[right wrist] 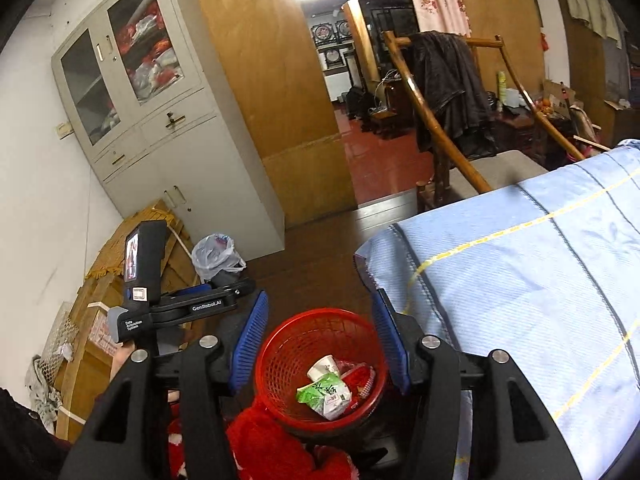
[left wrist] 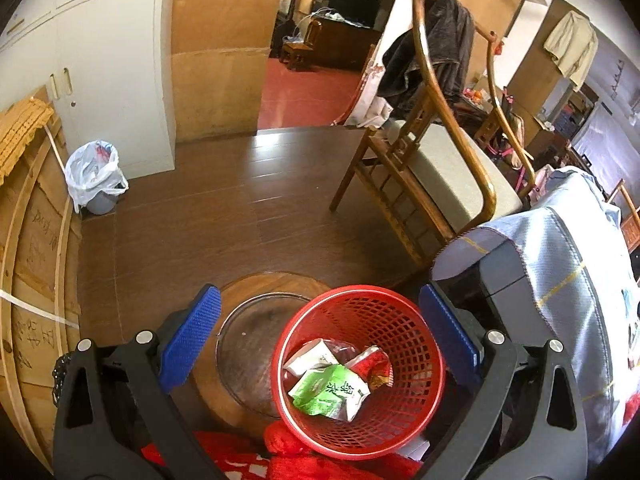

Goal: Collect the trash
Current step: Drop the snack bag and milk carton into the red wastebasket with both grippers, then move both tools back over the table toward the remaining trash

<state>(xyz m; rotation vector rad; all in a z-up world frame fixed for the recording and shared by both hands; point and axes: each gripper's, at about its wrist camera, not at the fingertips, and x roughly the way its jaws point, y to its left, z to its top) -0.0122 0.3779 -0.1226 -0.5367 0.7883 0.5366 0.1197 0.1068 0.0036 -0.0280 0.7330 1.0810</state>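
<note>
A red mesh basket [left wrist: 416, 356] [right wrist: 280, 360] sits just below both grippers. It holds a green-and-white packet [left wrist: 328, 392] [right wrist: 325, 396], a white paper cup [right wrist: 325, 366], a white carton [left wrist: 309, 356] and a red crumpled wrapper [left wrist: 372, 362]. My left gripper [left wrist: 318, 300] stands wide open above the basket's far rim, with nothing between its blue pads. My right gripper [right wrist: 320, 304] is open over the basket too, its blue pads on either side of the rim and not touching anything. The left gripper's body [right wrist: 192, 306] shows at the left of the right wrist view.
The basket rests beside a round wooden stand with a glass top [left wrist: 248, 344]. Red fabric [left wrist: 288, 444] [right wrist: 260, 440] lies in front. A blue cloth-covered object [left wrist: 560, 272] [right wrist: 520, 280] crowds the right. A wooden chair [left wrist: 440, 184] and a bag-lined bin [left wrist: 94, 176] [right wrist: 216, 256] stand further off.
</note>
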